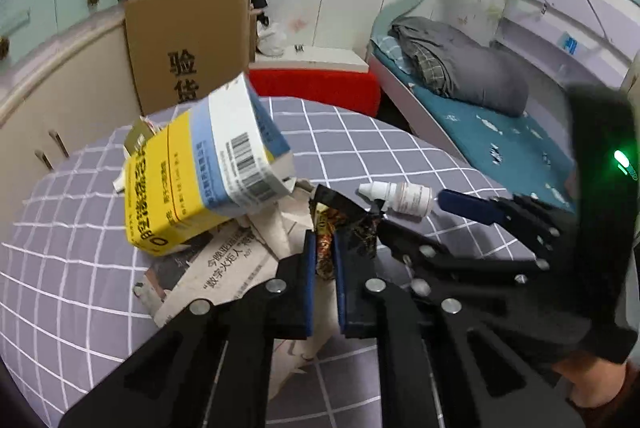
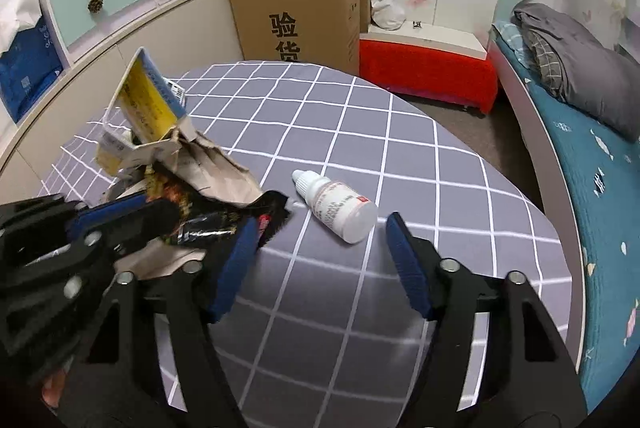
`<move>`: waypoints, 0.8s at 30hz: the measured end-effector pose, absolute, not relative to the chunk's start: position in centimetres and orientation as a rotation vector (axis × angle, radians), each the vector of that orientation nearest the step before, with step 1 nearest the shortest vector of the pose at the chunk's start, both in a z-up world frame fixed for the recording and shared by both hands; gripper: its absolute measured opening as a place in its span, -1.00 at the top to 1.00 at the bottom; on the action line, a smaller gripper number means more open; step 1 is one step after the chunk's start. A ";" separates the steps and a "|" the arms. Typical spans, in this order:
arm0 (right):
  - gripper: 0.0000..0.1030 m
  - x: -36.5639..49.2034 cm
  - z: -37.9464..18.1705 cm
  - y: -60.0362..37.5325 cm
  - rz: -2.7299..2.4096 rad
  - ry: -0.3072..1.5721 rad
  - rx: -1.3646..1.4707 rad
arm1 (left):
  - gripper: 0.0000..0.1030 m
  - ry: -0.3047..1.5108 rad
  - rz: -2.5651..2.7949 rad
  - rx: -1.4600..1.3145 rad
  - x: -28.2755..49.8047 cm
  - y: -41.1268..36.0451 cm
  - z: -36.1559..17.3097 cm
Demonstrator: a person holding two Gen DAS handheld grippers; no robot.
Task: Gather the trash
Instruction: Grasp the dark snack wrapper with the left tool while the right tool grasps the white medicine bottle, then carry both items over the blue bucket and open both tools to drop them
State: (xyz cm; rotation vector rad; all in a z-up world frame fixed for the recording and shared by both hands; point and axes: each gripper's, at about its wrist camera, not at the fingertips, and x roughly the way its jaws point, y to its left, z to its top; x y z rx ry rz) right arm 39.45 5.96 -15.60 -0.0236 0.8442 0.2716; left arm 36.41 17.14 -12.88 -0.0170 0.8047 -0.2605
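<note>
My left gripper (image 1: 322, 248) is shut on a dark printed snack wrapper (image 1: 326, 228), which also shows in the right wrist view (image 2: 208, 224). A yellow, blue and white carton (image 1: 200, 179) lies tilted on crumpled newspaper (image 1: 224, 268) just left of it. A small white dropper bottle (image 2: 338, 207) lies on the grey checked table cover (image 2: 360, 131). My right gripper (image 2: 320, 248) is open, its fingers on either side of the bottle's near end, not touching it. The bottle (image 1: 400, 197) and the right gripper (image 1: 468, 205) also show in the left wrist view.
A large cardboard box (image 2: 296, 7) stands behind the table. A red bench (image 2: 424, 71) and a bed with teal sheet (image 2: 580, 155) are at the right. Cabinets (image 2: 120, 11) run along the left.
</note>
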 end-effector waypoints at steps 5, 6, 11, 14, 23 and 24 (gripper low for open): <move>0.04 41.1 -16.0 5.5 0.286 0.874 -0.017 | 0.84 0.782 -0.262 -0.004 36.0 16.7 -12.5; 0.04 41.3 -16.0 5.6 0.298 0.879 -0.025 | 0.84 0.779 -0.263 -0.001 35.9 16.6 -12.5; 0.36 41.0 -16.1 6.1 0.293 0.874 -0.075 | 0.85 0.745 -0.239 0.027 35.6 16.5 -12.0; 0.36 40.2 -16.1 5.7 0.298 0.866 -0.067 | 0.85 0.732 -0.234 0.035 35.2 16.3 -11.8; 0.36 35.4 -14.7 1.5 0.301 0.825 0.010 | 0.85 0.693 -0.243 0.075 33.0 13.6 -10.3; 0.36 34.8 -14.5 0.9 0.301 0.818 0.025 | 0.85 0.691 -0.247 0.082 32.7 13.0 -10.1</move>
